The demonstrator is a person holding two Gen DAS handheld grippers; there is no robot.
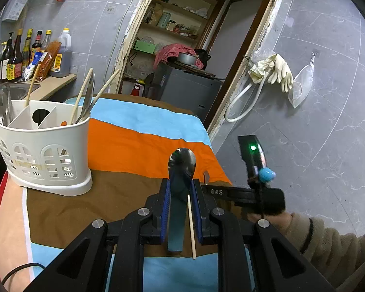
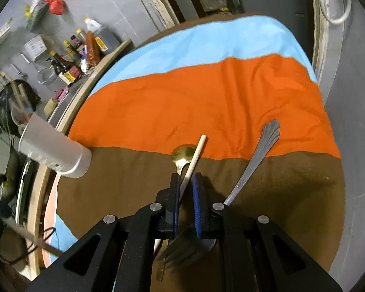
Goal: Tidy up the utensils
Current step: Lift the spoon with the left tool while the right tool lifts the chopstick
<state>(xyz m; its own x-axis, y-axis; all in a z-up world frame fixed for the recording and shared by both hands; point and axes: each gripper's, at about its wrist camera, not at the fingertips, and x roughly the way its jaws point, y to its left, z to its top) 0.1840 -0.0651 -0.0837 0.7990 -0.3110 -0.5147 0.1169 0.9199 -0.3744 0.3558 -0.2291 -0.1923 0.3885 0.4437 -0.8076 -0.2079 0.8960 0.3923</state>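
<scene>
My left gripper [image 1: 180, 182] has a steel spoon [image 1: 181, 163] between its blue pads, bowl forward; a wooden chopstick [image 1: 191, 226] lies on the cloth beside the handle. The white utensil caddy [image 1: 42, 143] stands at the left with chopsticks and metal utensils in it. My right gripper [image 2: 185, 177] is down at the cloth with its pads around a wooden chopstick [image 2: 194, 157]. A gold spoon [image 2: 181, 157] lies right under the chopstick. A steel fork [image 2: 255, 160] lies to the right, its tines under the gripper.
The striped cloth [image 2: 206, 102] covers a small table; its right edge drops to the grey floor. A kitchen counter with bottles [image 1: 24, 53] and a sink is at the left. An open doorway [image 1: 182, 48] with shelves is behind. The right gripper's body [image 1: 255, 189] is close beside the left one.
</scene>
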